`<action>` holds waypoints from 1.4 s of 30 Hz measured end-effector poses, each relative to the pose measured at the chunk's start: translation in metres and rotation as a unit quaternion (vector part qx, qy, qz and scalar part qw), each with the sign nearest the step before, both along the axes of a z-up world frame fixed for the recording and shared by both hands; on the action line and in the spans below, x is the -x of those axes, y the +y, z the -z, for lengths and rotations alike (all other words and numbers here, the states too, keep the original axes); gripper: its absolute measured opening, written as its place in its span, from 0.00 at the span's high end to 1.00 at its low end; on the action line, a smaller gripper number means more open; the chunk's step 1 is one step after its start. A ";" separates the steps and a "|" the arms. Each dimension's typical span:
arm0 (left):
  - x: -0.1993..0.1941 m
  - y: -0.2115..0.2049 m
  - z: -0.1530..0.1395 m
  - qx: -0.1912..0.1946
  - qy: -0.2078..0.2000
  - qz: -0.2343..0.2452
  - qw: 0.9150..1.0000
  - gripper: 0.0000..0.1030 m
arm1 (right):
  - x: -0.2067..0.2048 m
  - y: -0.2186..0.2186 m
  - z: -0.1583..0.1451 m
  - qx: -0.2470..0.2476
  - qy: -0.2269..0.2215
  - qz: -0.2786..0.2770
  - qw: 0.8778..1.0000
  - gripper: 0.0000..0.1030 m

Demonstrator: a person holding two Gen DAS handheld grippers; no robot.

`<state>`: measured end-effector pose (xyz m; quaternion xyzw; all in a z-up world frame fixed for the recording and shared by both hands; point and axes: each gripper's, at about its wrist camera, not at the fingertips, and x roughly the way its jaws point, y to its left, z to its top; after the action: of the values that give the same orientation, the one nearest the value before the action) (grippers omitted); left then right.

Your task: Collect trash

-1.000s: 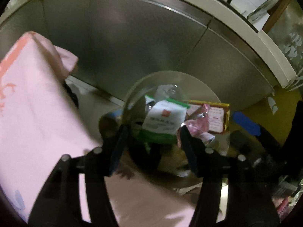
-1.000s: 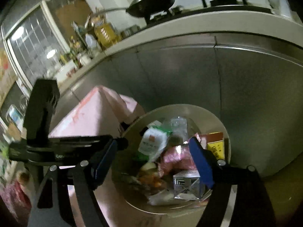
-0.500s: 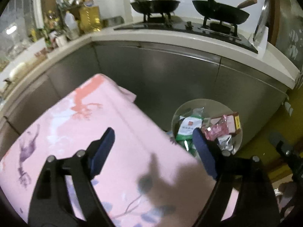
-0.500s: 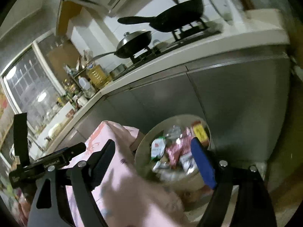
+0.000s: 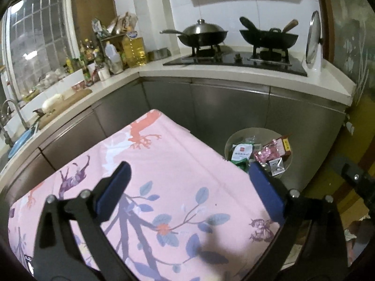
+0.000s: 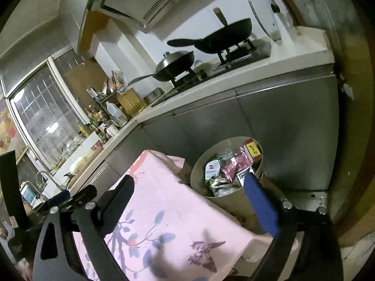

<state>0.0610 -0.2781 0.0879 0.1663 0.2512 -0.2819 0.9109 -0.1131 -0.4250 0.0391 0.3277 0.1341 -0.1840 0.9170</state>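
Note:
A round beige trash bin (image 5: 228,140) (image 6: 199,166) stands on the floor against the steel cabinets, full of wrappers: a white and green packet (image 5: 242,152) (image 6: 212,168), a pink foil wrapper (image 5: 267,152) (image 6: 235,164) and a red and yellow box (image 5: 286,146) (image 6: 252,149). My left gripper (image 5: 189,187) is open and empty above the pink floral tablecloth (image 5: 152,182), back from the bin. My right gripper (image 6: 189,194) is open and empty, also above the cloth (image 6: 164,210), near the bin's near rim. The left gripper shows at the left edge of the right wrist view (image 6: 58,197).
A white counter (image 5: 234,71) over steel cabinets (image 5: 293,117) runs behind the bin, with a hob, a lidded wok (image 5: 201,34) and a black wok (image 5: 269,37). Bottles and an oil jug (image 5: 134,49) crowd the corner. A sink with tap (image 5: 11,117) is at left.
Both grippers have pulled up and back from right over the bin. The bin has shrunk in view and the tablecloth and counter have come into sight. Both are open wider than before.

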 end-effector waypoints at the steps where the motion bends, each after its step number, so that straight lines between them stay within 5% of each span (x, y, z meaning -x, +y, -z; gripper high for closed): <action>1: 0.004 0.003 -0.002 0.001 -0.004 -0.002 1.000 0.06 | 0.002 0.005 -0.003 0.004 -0.002 -0.002 1.000 0.10; 16: 0.036 0.076 -0.026 0.062 -0.021 -0.024 0.998 0.06 | 0.017 0.062 -0.029 0.045 0.005 -0.011 0.999 0.07; 42: 0.048 0.079 -0.036 0.048 -0.055 -0.045 0.996 0.06 | 0.008 0.068 -0.031 0.032 0.002 -0.042 0.999 0.07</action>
<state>0.0134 -0.1990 0.1240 0.1260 0.1938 -0.2427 0.9421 -0.1213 -0.3567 0.0703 0.2917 0.1431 -0.1501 0.9338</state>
